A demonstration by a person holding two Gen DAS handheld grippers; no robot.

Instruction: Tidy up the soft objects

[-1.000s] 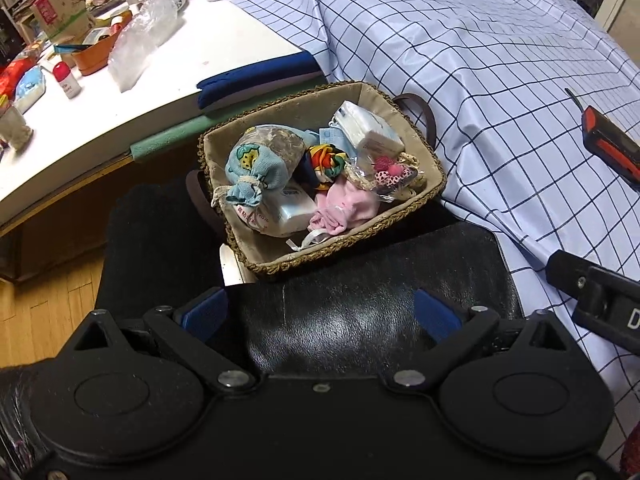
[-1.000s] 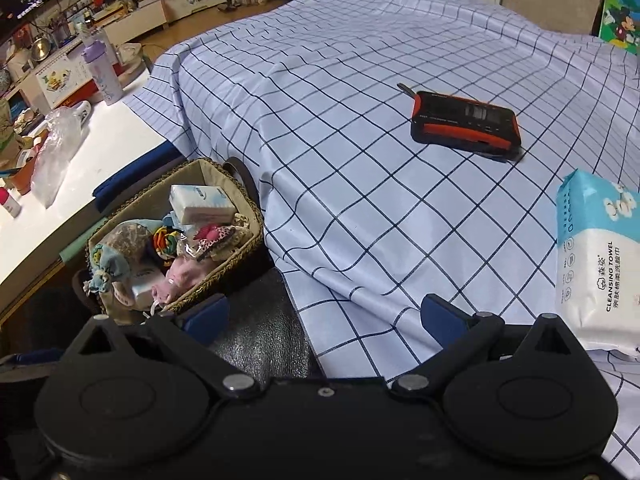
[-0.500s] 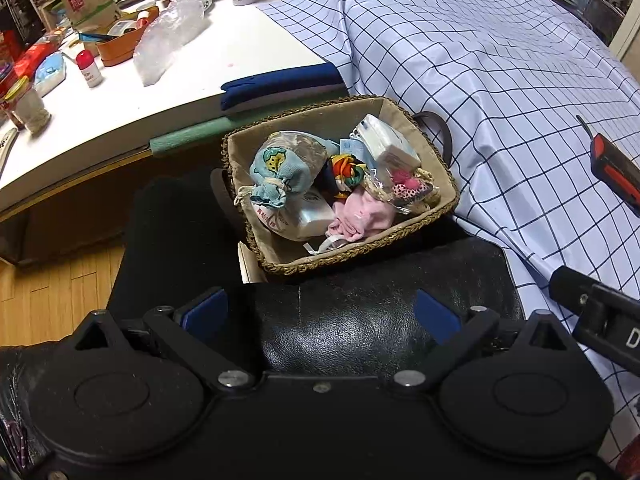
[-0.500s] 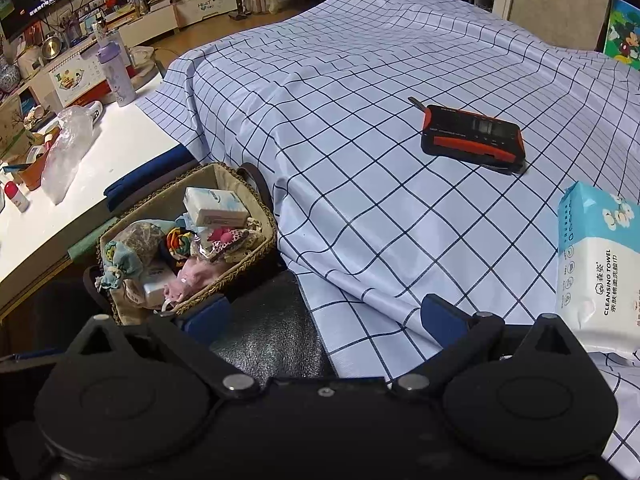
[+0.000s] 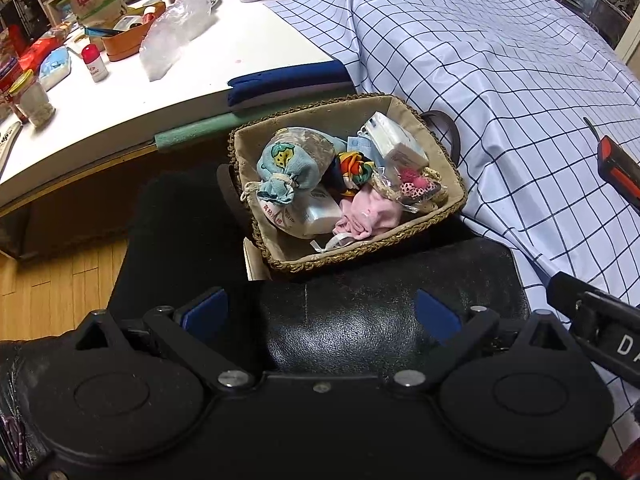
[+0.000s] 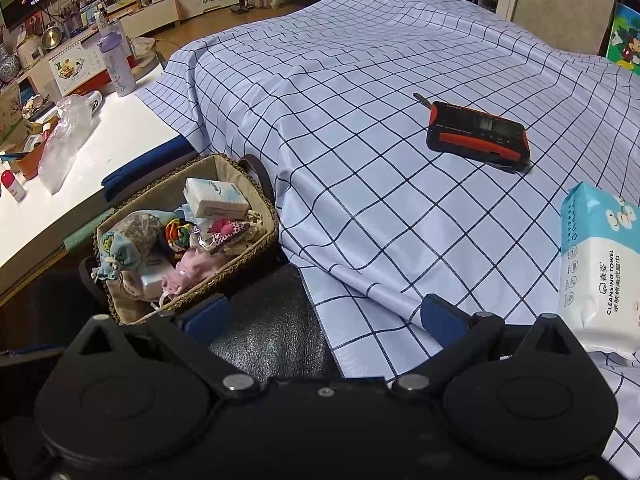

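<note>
Although both the left tongs and the right tongs are spread wide and nothing is held, the soft things are seen piled in a woven basket on a black seat beside the checked cloth. The blue pouch and pink sock are judged light and limp; a pinch at a bunched fold is advised. A tissue pack crowds them, while the wipes pack and orange device lie apart.

blue-checked white cloth, tan basket
</note>
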